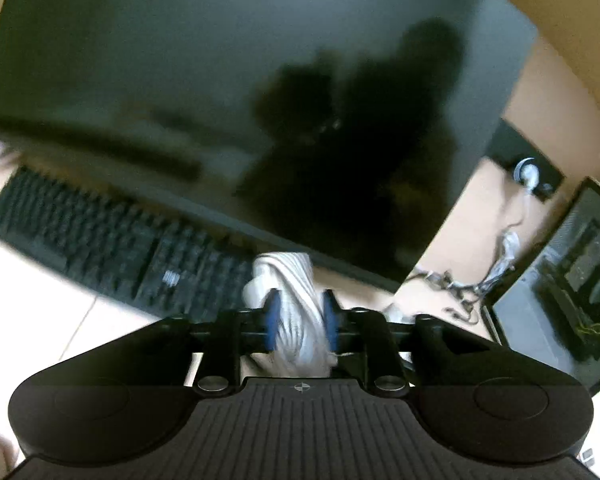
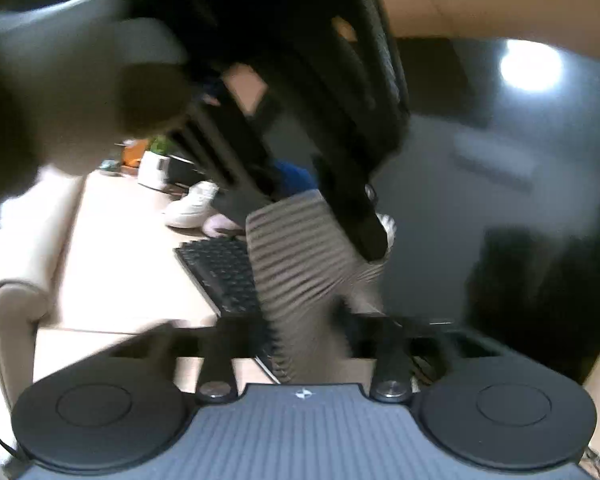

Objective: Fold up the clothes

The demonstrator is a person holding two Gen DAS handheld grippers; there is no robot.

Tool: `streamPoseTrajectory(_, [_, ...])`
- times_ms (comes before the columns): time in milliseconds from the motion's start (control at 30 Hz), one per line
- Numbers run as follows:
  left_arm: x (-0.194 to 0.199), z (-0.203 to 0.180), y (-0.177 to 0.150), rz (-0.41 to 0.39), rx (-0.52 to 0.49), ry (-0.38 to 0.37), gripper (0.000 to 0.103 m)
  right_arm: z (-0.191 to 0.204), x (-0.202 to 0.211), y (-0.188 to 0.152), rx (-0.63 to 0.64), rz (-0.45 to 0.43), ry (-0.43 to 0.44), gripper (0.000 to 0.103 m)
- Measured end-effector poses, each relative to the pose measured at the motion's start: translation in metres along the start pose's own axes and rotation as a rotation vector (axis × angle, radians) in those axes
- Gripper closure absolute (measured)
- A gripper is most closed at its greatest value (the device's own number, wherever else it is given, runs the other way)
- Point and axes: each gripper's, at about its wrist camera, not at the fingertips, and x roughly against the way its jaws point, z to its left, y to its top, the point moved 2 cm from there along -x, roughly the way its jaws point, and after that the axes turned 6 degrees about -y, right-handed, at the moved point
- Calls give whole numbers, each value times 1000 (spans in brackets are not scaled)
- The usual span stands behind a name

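A: What has the left gripper [image 1: 300, 316] got?

B: Its blue pads are clamped on a bunch of striped cloth [image 1: 290, 308], lifted above the keyboard [image 1: 112, 248] in front of the dark monitor [image 1: 240, 100].

A: And the right gripper [image 2: 304, 336]?

B: The same striped cloth [image 2: 296, 264] runs between its fingers; blur hides them, so I cannot tell its grip.

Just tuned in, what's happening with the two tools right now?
Both tools are gripping the same striped garment, held up in the air in front of a dark monitor and above a black keyboard. The left tool has bunched fabric pinched between its blue pads. The right tool has the striped cloth running between its fingers, though motion blur hides them. No fold is visible yet; the garment hangs gathered rather than flat.
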Motion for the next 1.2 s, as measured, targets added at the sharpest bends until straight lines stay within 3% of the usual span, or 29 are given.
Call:
streamPoseTrajectory(100, [-13, -7, -5, -11, -10, -32, 31, -37, 6, -1, -89, 49, -68, 95])
streamPoseTrajectory(300, [-72, -38, -41, 85, -137, -49, 10, -166, 51, -26, -357, 150, -295, 96])
streamPoseTrajectory(467, [-121, -64, -71, 165, -244, -63, 7, -239, 85, -43, -472, 185, -430, 96])
streamPoseTrajectory(600, [-162, -86, -99, 248, -359, -65, 6, -257, 96, -57, -481, 223, -451, 96])
streamPoseTrajectory(767, [-201, -102, -130, 308, -560, 51, 6, -266, 93, -87, -519, 303, -449, 96])
streamPoseTrajectory(867, [-205, -93, -127, 293, -555, 120, 6, -275, 92, -108, -547, 361, -450, 95])
streamPoseTrajectory(933, [-206, -80, -120, 296, -513, 157, 5, -275, 88, -132, -581, 447, -460, 92])
streamPoseTrajectory(1033, [-203, -65, -113, 322, -483, 146, 4, -272, 91, -161, -602, 541, -461, 80])
streamPoseTrajectory(1133, [-191, -63, -109, 330, -476, 111, 4, -276, 90, -163, -619, 545, -462, 62])
streamPoseTrajectory(1200, [-179, -65, -104, 321, -453, 70, 4, -279, 89, -164, -630, 547, -463, 57])
